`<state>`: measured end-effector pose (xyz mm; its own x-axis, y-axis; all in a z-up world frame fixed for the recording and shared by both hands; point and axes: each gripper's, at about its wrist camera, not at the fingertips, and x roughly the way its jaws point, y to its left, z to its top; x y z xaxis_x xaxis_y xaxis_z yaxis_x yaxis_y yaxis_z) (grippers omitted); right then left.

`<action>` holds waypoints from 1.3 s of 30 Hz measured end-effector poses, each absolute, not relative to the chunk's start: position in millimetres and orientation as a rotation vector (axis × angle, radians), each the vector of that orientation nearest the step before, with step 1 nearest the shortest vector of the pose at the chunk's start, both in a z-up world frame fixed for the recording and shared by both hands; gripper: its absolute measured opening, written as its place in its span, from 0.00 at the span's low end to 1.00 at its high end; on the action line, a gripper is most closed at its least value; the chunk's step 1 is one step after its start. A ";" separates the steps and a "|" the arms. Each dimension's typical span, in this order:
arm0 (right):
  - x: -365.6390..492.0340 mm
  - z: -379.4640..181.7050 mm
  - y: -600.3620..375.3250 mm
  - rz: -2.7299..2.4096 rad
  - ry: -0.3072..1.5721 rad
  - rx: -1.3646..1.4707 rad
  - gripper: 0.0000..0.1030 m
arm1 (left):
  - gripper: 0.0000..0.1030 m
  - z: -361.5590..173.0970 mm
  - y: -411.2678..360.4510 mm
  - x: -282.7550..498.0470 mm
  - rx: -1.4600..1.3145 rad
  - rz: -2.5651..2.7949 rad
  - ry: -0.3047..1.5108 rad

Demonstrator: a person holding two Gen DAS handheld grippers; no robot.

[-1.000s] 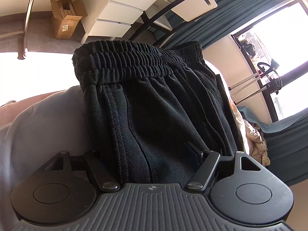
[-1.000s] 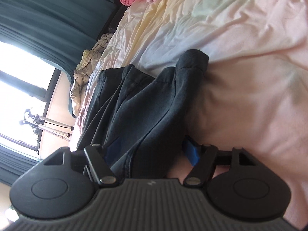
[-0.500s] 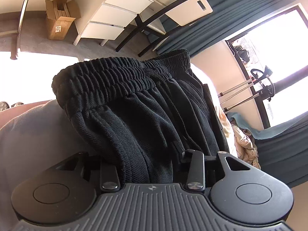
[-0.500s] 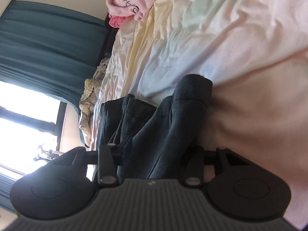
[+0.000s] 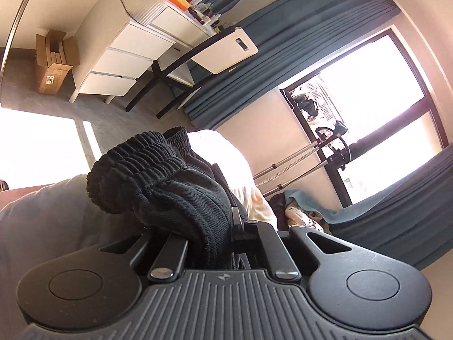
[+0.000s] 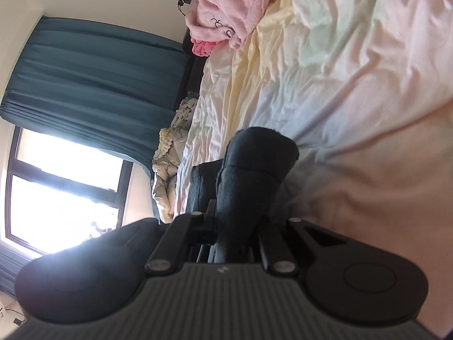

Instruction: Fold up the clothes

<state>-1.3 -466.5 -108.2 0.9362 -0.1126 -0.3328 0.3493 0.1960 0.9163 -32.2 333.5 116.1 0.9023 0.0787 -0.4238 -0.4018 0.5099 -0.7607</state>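
Black sweatpants lie on the pale bed sheet (image 6: 354, 65). My left gripper (image 5: 209, 235) is shut on the bunched elastic waistband end of the sweatpants (image 5: 158, 175). My right gripper (image 6: 235, 226) is shut on a ribbed leg cuff of the same sweatpants (image 6: 254, 167). The fabric hides both grippers' fingertips. The rest of the garment trails away toward the window side of the bed.
A pink fleece garment (image 6: 226, 11) lies at the head of the bed. A beige quilted jacket (image 6: 170, 158) sits at the bed's edge by the teal curtains (image 6: 93, 82). White drawers (image 5: 124, 56), a chair (image 5: 203, 53) and a cardboard box (image 5: 52, 62) stand on the floor.
Both grippers closed from open onto the sweatpants. The waistband bunched up in the left gripper and the cuff gathered in the right. Both cameras tilted upward.
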 end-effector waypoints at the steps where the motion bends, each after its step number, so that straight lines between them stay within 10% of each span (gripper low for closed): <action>1: -4.4 -107.6 -466.8 -0.334 0.206 1.336 0.06 | 0.08 116.4 333.5 -33.3 -1.002 0.301 0.361; 25: 0.9 -136.9 -461.3 -0.474 0.397 1.269 0.09 | 0.11 16.4 370.6 -62.5 -1.052 0.353 0.475; 39: -4.2 -135.7 -457.8 -0.475 0.407 1.269 0.11 | 0.52 8.2 369.7 -86.4 -1.134 0.313 0.469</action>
